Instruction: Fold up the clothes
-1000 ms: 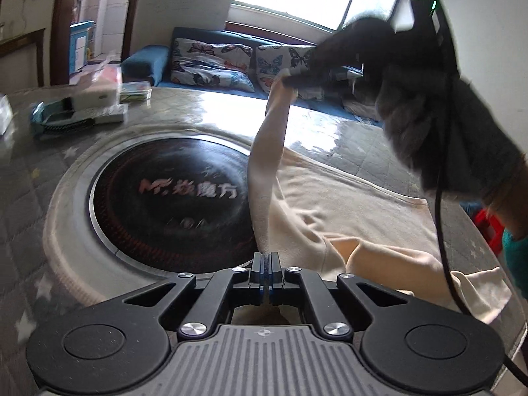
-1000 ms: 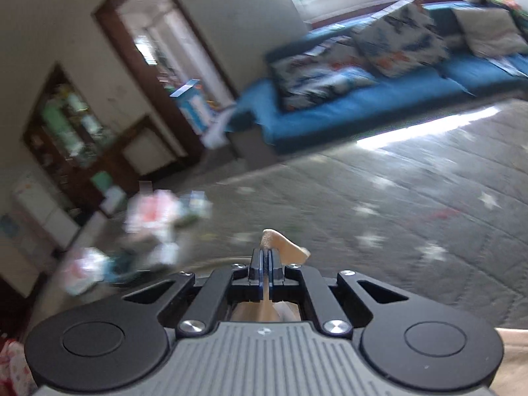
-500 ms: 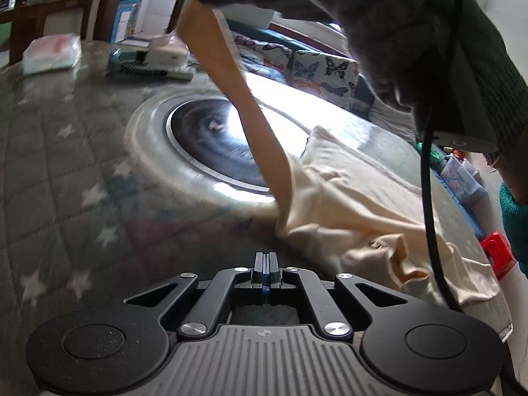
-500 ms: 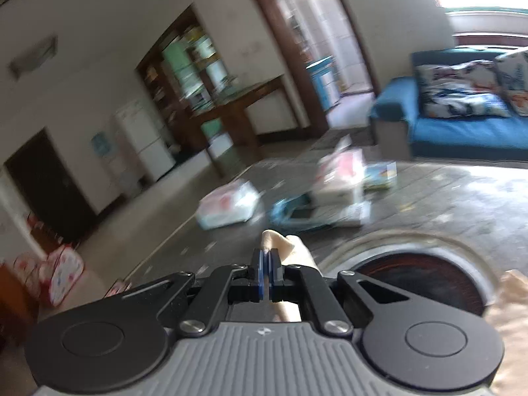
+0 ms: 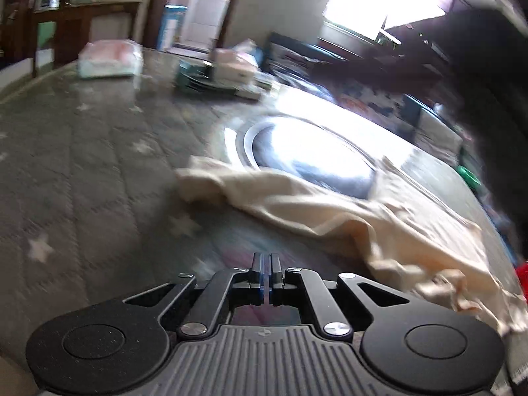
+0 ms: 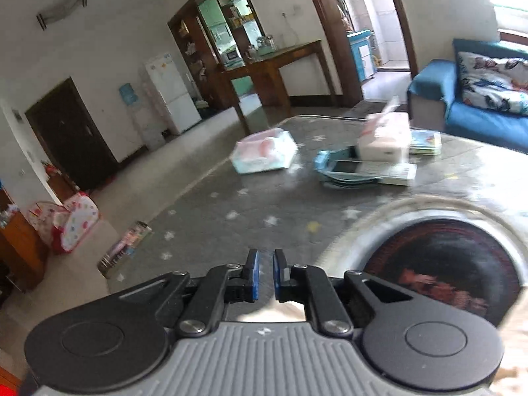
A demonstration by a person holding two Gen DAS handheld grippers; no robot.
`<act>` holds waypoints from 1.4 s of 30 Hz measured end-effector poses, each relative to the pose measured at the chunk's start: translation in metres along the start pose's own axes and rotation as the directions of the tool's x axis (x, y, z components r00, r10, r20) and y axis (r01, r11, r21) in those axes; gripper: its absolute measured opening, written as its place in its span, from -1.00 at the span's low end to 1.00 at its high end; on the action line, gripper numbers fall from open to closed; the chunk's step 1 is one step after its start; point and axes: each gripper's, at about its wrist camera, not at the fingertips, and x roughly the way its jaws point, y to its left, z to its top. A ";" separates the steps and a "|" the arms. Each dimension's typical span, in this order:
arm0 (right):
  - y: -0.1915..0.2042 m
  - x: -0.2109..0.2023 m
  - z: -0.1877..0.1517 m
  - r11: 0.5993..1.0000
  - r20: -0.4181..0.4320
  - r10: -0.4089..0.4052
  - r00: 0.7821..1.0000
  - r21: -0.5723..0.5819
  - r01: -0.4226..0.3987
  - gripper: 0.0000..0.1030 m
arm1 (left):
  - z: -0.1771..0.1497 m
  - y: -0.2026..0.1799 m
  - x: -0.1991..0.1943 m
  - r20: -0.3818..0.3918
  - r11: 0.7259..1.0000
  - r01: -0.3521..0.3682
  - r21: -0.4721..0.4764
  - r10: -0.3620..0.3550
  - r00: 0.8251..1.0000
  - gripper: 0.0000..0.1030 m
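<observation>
Currently the desk (image 5: 82, 171), grey quilted cover with stars, carries a cream garment (image 5: 346, 217) lying rumpled across its right part, one end trailing over the round dark hob (image 5: 313, 155); tissue pack (image 6: 264, 153) and boxes (image 6: 373, 161) sit well apart at the far edge; left claw (image 5: 265, 275) nearly closed, nothing between its pads, hovering short of the cloth; right claw (image 6: 264, 275) opening, narrow gap, empty, cloth just below it. Judgement: garment not yet flat; better to spread it first, pinch two corners at the hem, pull taut, then fold away from the hob rim; views blurred, so seams cannot be told.
</observation>
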 end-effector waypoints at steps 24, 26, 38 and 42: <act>-0.055 -0.136 -0.160 0.904 -0.209 -0.378 0.902 -0.293 0.311 -0.44 | 0.063 0.046 0.057 -0.054 0.969 -0.087 -0.230 0.076 0.996 -0.29; -0.055 -0.130 -0.165 0.897 -0.209 -0.395 0.895 -0.300 0.326 -0.45 | 0.066 0.047 0.062 -0.054 0.969 -0.096 -0.230 0.085 0.995 -0.45; -0.039 -0.146 -0.184 0.884 -0.213 -0.376 0.902 -0.374 0.280 -0.91 | 0.086 0.032 0.055 0.108 0.994 -0.075 -0.074 0.083 0.991 -0.84; -0.023 -0.157 -0.197 0.886 -0.256 -0.333 0.908 -0.413 0.209 -0.91 | 0.085 0.034 0.056 0.118 0.995 -0.083 -0.055 0.089 0.989 -0.84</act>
